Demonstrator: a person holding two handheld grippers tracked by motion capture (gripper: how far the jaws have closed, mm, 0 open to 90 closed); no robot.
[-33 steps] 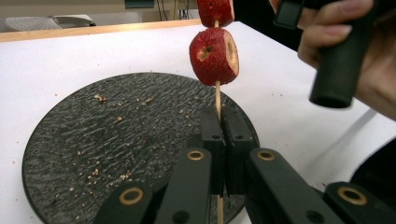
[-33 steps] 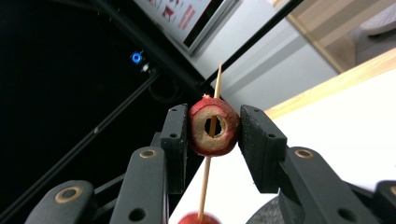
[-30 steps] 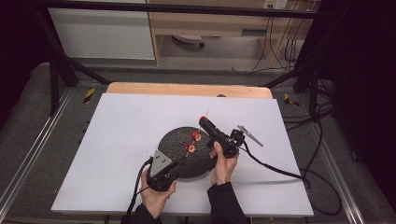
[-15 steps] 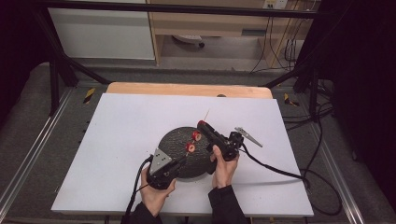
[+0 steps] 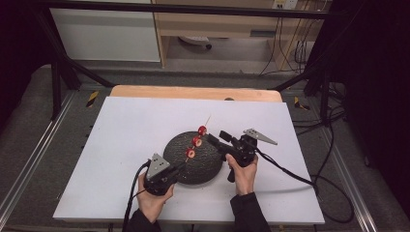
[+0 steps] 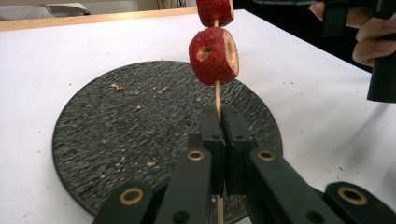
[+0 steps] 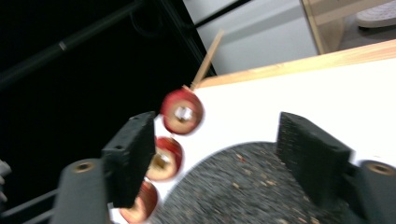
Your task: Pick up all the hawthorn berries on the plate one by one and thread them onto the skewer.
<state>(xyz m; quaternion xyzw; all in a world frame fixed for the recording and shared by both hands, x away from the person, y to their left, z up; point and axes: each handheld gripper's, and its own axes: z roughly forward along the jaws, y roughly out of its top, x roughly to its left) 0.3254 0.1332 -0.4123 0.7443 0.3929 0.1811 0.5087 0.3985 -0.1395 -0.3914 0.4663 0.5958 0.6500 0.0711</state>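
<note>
A wooden skewer (image 5: 208, 119) carries three red strawberry pieces (image 5: 197, 141) and slants up over a dark round plate (image 5: 198, 166). My left gripper (image 5: 180, 166) is shut on the skewer's lower end; in the left gripper view its jaws pinch the stick (image 6: 217, 99) just below a hollowed strawberry piece (image 6: 214, 56). My right gripper (image 5: 220, 137) sits just right of the skewer. Its jaws have just been opening, and nothing lies between its pads (image 7: 310, 154). The top strawberry piece (image 7: 183, 112) shows beside its left jaw.
The plate (image 6: 140, 130) lies on a white board (image 5: 125, 140) and bears scattered crumbs. A wooden table edge (image 5: 193, 93) runs along the back. A cable (image 5: 290, 171) trails right from the right gripper. The other hand (image 6: 369, 42) shows at the upper right of the left gripper view.
The right gripper, earlier shut at the skewer's upper end, has opened and drawn back to the right. A third strawberry piece now sits on the skewer. The left gripper kept still.
</note>
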